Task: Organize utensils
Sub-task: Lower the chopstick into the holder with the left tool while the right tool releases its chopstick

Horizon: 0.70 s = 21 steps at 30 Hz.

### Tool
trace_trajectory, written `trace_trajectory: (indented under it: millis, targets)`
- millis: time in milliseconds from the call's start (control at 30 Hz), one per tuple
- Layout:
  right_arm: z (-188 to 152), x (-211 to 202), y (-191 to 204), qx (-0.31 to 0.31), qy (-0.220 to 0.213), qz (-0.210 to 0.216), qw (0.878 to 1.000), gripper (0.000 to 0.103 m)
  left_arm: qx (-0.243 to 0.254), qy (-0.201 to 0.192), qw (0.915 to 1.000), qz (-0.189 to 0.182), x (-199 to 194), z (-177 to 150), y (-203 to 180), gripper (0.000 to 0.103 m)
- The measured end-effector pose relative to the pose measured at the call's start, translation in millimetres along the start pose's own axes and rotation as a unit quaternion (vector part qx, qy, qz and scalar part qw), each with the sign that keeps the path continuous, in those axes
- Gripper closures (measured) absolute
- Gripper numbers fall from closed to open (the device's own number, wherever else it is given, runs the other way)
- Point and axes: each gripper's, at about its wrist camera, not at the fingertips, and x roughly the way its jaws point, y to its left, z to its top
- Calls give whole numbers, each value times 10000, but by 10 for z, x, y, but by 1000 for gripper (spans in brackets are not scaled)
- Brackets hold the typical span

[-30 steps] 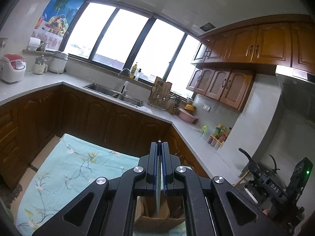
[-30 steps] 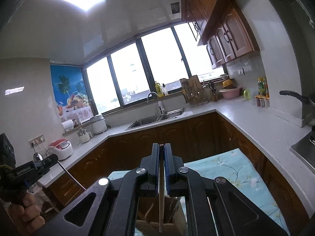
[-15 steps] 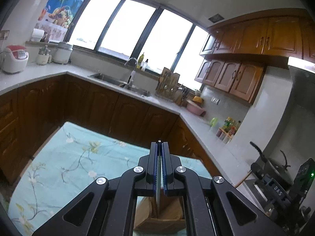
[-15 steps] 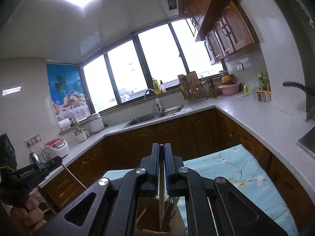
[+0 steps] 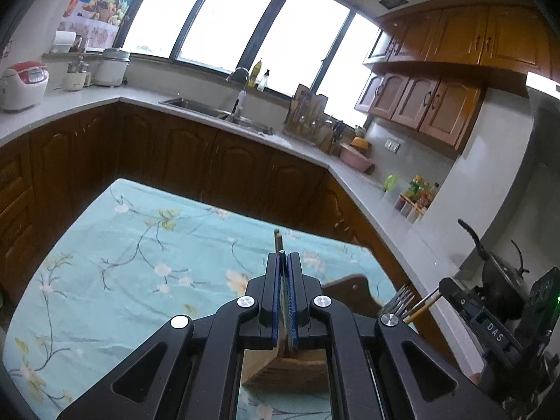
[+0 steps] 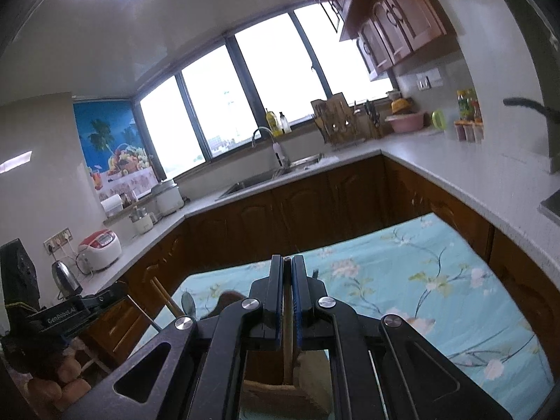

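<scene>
My left gripper (image 5: 283, 255) is shut on a thin metal utensil (image 5: 278, 239) seen edge-on, its end poking above the fingers. Under the jaws stands a wooden utensil holder (image 5: 287, 367) with several forks (image 5: 402, 297) upright in it. My right gripper (image 6: 287, 259) is shut on a wooden stick (image 6: 288, 343) that runs down into the same holder (image 6: 276, 393). A spoon (image 6: 189, 302) and another stick (image 6: 162, 295) rise at the holder's left. Each gripper shows in the other's view: the right gripper (image 5: 449, 285) at the far right, the left gripper (image 6: 117, 294) at the far left with a hand (image 6: 52, 381) below it.
The holder stands on a table with a teal floral cloth (image 5: 140, 262). Dark wooden cabinets under a grey counter (image 5: 367, 189) wrap around the table. A sink (image 5: 210, 108), a rice cooker (image 5: 22, 84), a pink bowl (image 5: 355, 161) and a black pan (image 5: 500, 269) sit on the counter.
Both grippers have sunk toward the table with their utensils still held. The wooden holder and the cloth have come closer and fill more of each view.
</scene>
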Motion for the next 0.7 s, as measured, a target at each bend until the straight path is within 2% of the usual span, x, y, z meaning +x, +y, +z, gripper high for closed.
trace_trajectory:
  millis: [233, 533, 700]
  targets:
    - [-32, 56, -56, 83, 109, -31, 9999, 98, 112, 50, 9999, -2, -23, 28, -98, 100]
    - [-41, 87, -76, 162, 227, 40, 9996, 97, 73, 134, 9999, -34, -24, 57, -10, 100]
    - [-50, 90, -82, 223, 278, 95, 9993, 92, 106, 158, 9998, -1, -33, 59, -63, 98]
